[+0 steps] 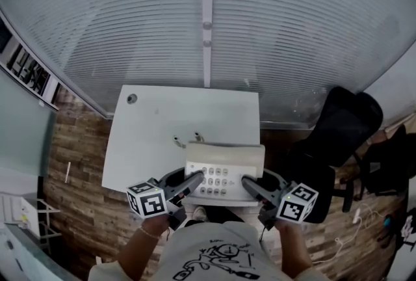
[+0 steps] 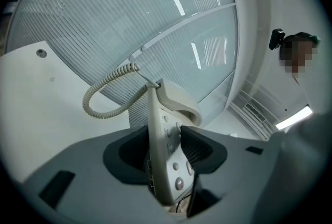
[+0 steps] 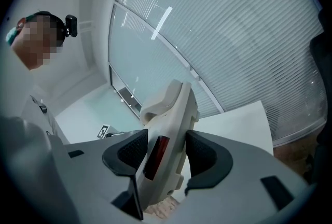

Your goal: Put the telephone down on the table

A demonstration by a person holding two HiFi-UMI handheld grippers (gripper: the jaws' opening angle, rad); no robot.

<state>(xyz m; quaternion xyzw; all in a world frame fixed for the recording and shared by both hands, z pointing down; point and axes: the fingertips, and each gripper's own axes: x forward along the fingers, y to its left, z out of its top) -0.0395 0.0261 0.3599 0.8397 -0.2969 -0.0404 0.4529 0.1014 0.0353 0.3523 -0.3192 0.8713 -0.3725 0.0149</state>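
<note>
The left tongs (image 2: 167,149) are clamped at a middling gap on the phone (image 2: 165,166). In the left gripper view both ribbed pads (image 2: 199,148) press its left side, one on the keypad face and one on the underside. The right tongs (image 3: 167,154) grip the opposite side in the same way, with the pads (image 3: 205,153) on either face. A dark reddish strip (image 3: 155,158) on the phone's side edge sits between the jaws. In the head view the two tongs come in from the left and right, each with its marker cube (image 1: 148,198) at the near end, and the phone lies level between them with its keys up.

The handset (image 1: 224,153) rests in its cradle along the phone's far edge. A coiled cord (image 2: 101,96) loops out from that end towards the table (image 1: 162,123).

The phone is at the table's near right corner, overlapping the near edge. The right gripper view shows wood floor (image 3: 161,211) under its near end and the white top beyond. Whether its far end touches the top cannot be told.

A round hole (image 1: 132,98) sits by the table's far left corner. Blinds (image 1: 130,13) run behind the far edge, and a black chair (image 1: 344,123) stands just off the right edge.
</note>
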